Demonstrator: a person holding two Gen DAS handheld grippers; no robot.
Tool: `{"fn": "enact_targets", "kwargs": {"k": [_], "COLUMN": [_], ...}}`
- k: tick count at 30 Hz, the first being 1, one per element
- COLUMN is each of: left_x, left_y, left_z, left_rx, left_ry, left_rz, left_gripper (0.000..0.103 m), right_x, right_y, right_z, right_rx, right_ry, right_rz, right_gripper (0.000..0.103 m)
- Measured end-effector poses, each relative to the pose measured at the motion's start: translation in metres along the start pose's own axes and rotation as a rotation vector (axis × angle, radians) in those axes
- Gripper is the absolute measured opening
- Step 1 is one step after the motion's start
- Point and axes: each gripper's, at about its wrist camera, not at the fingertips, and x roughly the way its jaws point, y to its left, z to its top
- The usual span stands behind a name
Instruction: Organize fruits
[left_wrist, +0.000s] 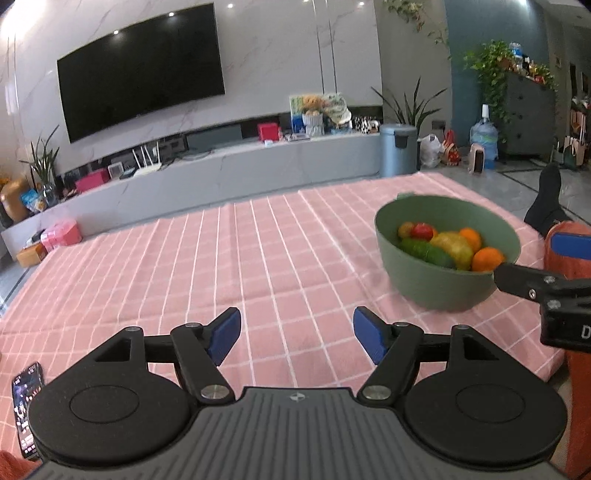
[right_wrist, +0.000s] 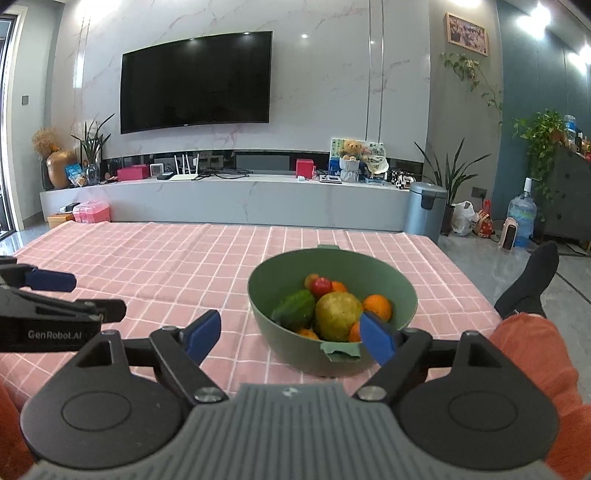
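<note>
Wrist views show left tongs (left_wrist: 297, 334) and right tongs (right_wrist: 290, 338) spread wide, gripping nothing.

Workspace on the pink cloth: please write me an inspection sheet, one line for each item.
Surface: pink checked cloth, slightly wrinkled.
Job's things: green bowl holding oranges, a yellow-green fruit, a cucumber and a red tomato.
Clutter: phone at the cloth's near left.
Grippers: left gripper open, empty; right gripper open, empty, one finger over the bowl's near rim.
Cables: nothing seen on the cloth.
Surroundings: TV, bin, plants, a person's sock.
</note>
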Motion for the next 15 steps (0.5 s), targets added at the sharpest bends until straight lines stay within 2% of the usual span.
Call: {"fn": "enact_targets", "kwargs": {"k": [8,15], "left_x": [0.010,0.007], "left_y": [0.005,0.009], "left_z": [-0.016,-0.021], "left_rx": [-0.011,-0.027], "left_ry": [0.061,0.066], "left_rz": [0.023,0.033], "left_gripper": [0.083,0.083], "right_x": [0.024,0.030], "right_y": [0.005,0.005], "right_z": [-0.007,-0.008], "right_rx": [-0.007,-0.016], "right_ry": [0.023,0.029], "right_rz": [0.011,0.020], "right_gripper": [0.079,0.079]}}
